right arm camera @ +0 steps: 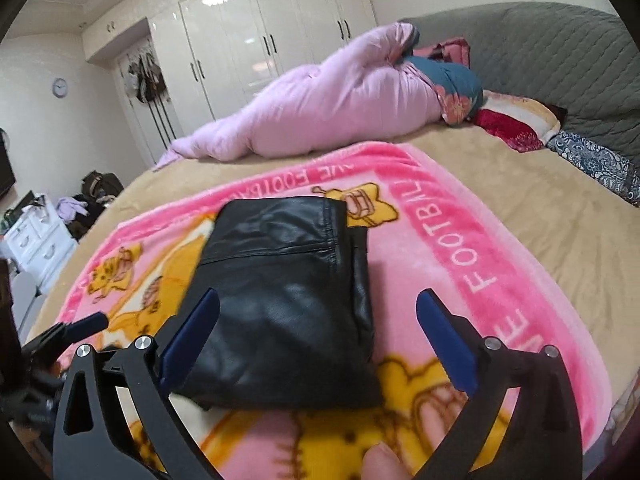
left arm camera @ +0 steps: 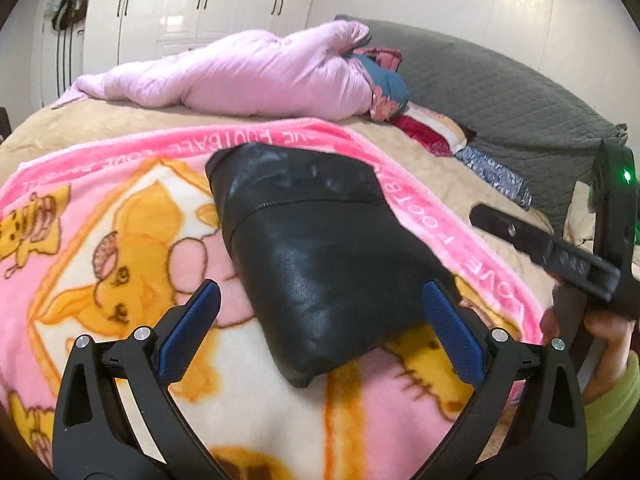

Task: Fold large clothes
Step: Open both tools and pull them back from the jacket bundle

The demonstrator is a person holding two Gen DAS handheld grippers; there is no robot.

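A black leather garment [left arm camera: 316, 256] lies folded into a compact rectangle on a pink cartoon blanket [left arm camera: 120, 240] spread over the bed. My left gripper [left arm camera: 320, 300] is open and empty, held just above the fold's near end. In the right wrist view the same folded garment [right arm camera: 284, 292] lies on the blanket [right arm camera: 460, 264]. My right gripper [right arm camera: 318, 308] is open and empty, held over its near right part. The right gripper's body also shows at the right edge of the left wrist view [left arm camera: 568, 256].
A rolled pink quilt [left arm camera: 248, 72] lies across the far side of the bed, with pillows [left arm camera: 432, 132] and a grey quilted headboard [left arm camera: 500, 92] at the right. White wardrobes [right arm camera: 260, 40] stand behind. A white drawer unit [right arm camera: 36, 240] and piled clothes stand at the left.
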